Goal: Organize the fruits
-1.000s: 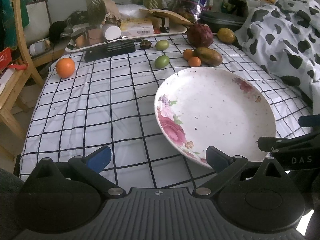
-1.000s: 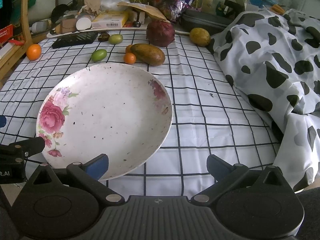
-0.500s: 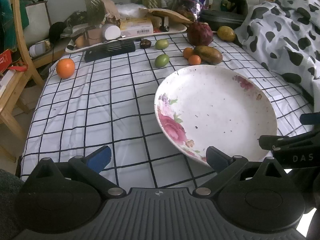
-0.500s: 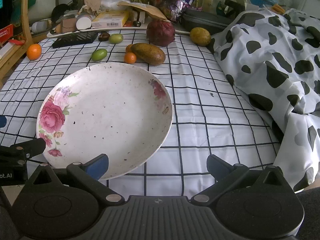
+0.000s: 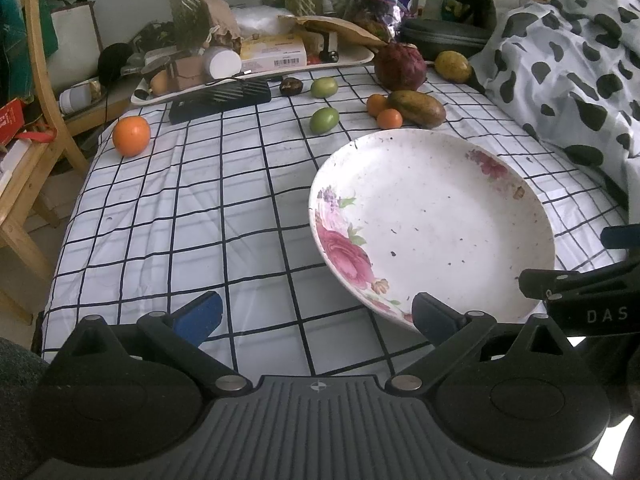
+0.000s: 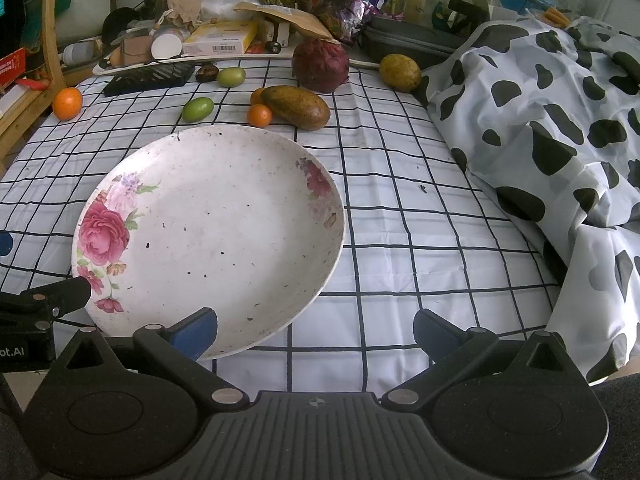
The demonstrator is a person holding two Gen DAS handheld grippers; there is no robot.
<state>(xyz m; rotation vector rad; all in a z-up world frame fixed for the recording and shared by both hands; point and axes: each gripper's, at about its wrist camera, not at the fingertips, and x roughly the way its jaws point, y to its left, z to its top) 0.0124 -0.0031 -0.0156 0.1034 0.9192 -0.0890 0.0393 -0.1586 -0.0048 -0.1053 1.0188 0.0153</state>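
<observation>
A white plate with pink flowers [image 5: 432, 224] [image 6: 212, 240] lies empty on the checked cloth. Beyond it lie a brown mango [image 5: 417, 108] [image 6: 295, 106], two small oranges [image 5: 389, 118] [image 6: 259, 115], two green fruits [image 5: 324, 120] [image 6: 197, 109], a dark red fruit [image 5: 400, 67] [image 6: 320, 65], a yellow fruit [image 5: 453, 65] [image 6: 400, 72] and a large orange [image 5: 131, 135] [image 6: 68, 102] at far left. My left gripper [image 5: 316, 316] is open and empty, near the plate's left rim. My right gripper [image 6: 316, 332] is open and empty at the plate's near right rim.
A tray of boxes and jars [image 5: 256, 60] and a black flat box [image 5: 220, 98] stand at the back. A cow-print blanket [image 6: 560, 128] covers the right side. A wooden chair [image 5: 28, 120] stands at the left, past the cloth's edge.
Both grippers have shifted very slightly; the plate and fruits have stayed in place. Both grippers stay open.
</observation>
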